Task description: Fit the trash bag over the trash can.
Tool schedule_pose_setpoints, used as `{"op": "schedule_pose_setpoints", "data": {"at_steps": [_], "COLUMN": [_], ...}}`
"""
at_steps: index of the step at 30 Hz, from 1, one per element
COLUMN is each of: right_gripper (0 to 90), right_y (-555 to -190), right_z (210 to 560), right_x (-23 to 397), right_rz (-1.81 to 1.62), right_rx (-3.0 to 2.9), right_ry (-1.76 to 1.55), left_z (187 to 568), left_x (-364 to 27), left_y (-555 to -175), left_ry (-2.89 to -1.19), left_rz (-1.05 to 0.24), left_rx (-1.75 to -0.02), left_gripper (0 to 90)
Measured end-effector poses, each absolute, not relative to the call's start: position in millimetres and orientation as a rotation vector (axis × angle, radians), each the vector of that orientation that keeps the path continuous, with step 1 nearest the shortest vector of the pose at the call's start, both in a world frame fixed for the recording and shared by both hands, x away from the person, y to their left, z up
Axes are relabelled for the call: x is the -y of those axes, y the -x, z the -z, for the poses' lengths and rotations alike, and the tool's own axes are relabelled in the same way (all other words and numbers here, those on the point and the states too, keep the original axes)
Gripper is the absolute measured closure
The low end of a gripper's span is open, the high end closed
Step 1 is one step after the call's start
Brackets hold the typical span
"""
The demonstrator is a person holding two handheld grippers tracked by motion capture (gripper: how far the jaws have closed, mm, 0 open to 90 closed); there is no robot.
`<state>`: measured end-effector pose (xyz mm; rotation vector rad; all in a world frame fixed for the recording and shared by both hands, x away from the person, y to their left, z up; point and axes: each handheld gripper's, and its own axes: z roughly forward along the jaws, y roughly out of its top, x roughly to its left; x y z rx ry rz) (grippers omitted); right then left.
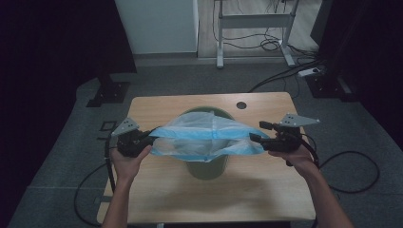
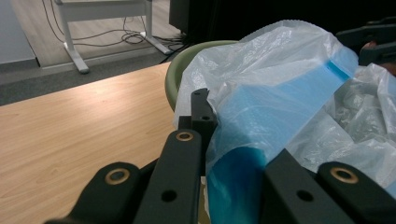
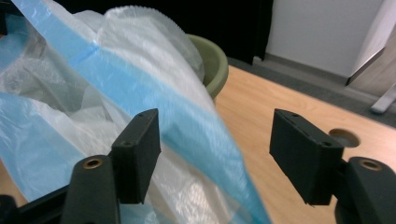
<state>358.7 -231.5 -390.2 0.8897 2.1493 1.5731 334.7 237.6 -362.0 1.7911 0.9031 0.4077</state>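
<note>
A crinkled, translucent white plastic bag [image 1: 204, 135] with blue bands stretches between both grippers, over a green bin [image 1: 206, 167]. The left gripper [image 1: 142, 141] pinches its edge; the right gripper [image 1: 260, 132] gapes wide, film seemingly loose between its jaws.

Thin translucent white-and-blue plastic bag [image 1: 206, 135]: crinkled, softly glossy film. Round olive-green plastic bin [image 3: 215, 60]: smooth, matt rim; light wooden table [image 1: 157, 190]: smooth grained top with a faint sheen. Black gripper jaws in the left gripper view: matt plastic, brass-coloured metal rivets.
</note>
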Motion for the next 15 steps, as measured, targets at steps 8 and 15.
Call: {"op": "schedule_pose_setpoints", "data": {"at_steps": [8, 15], "right_gripper": [84.8, 89.3], "right_y": [-355, -371], "right_z": [391, 380], "right_x": [229, 225], "right_rz": [-1.555, -1.578], "right_rx": [-2.048, -1.966], "right_ry": [-0.878, -0.964], "left_z": [362, 361], "left_x": [-240, -241], "left_y": [-339, -350], "left_ry": [-1.772, -1.774], "left_rz": [-0.4, -0.395], "left_rx": [-0.908, -0.924], "left_gripper": [88.4, 88.2]}}
